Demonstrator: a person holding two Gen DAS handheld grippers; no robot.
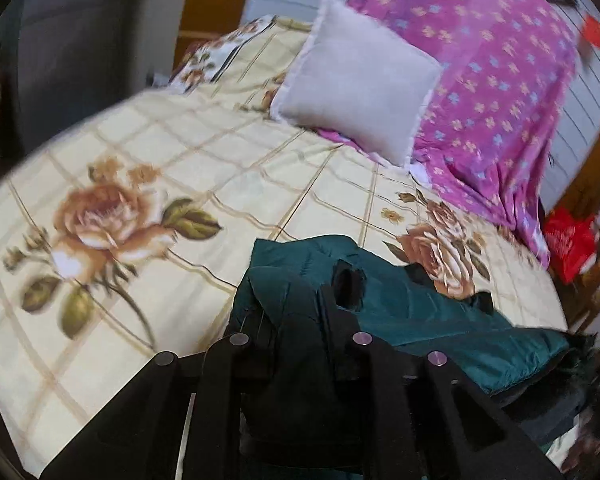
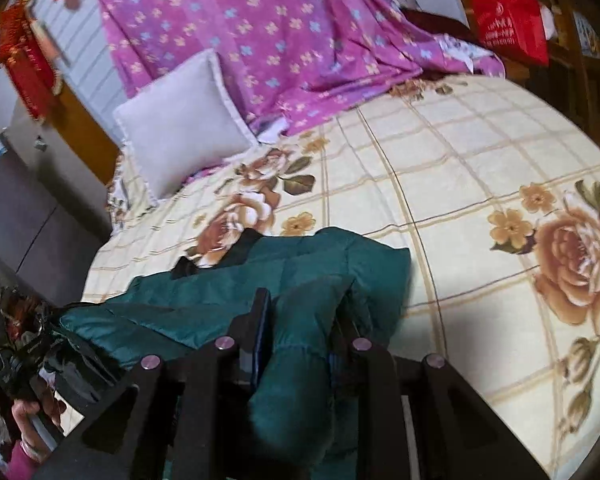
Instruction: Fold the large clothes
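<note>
A: Start at the left. What sits there?

B: In the left wrist view, a grey cabinet (image 1: 72, 40) stands at the far left beside the bed. The bedspread (image 1: 140, 152), cream with a tan grid and big printed roses, covers most of the scene.

A: And further along?

B: A pale square pillow (image 1: 360, 80) leans at the far side, against a purple flowered sheet (image 1: 500, 60) that drapes down at the far right. A red bag (image 1: 568, 240) sits past the bed's right edge.

A: Where is the garment?

B: The teal padded jacket (image 1: 440, 312) lies bunched on the near part of the bedspread, its bulk spreading to the right, with black lining showing at one edge.

A: The left gripper (image 1: 300, 292)?

B: Its jaws are pressed together on a fold of the jacket, dark cloth bunched up between them.

A: The other side?

B: In the right wrist view the jacket (image 2: 204, 300) spreads to the near left. The right gripper (image 2: 304, 308) has its jaws nearly together, pinching a thick roll of the teal cloth that runs back toward the camera. At the near left corner a hand (image 2: 32, 412) shows, blurred.
</note>
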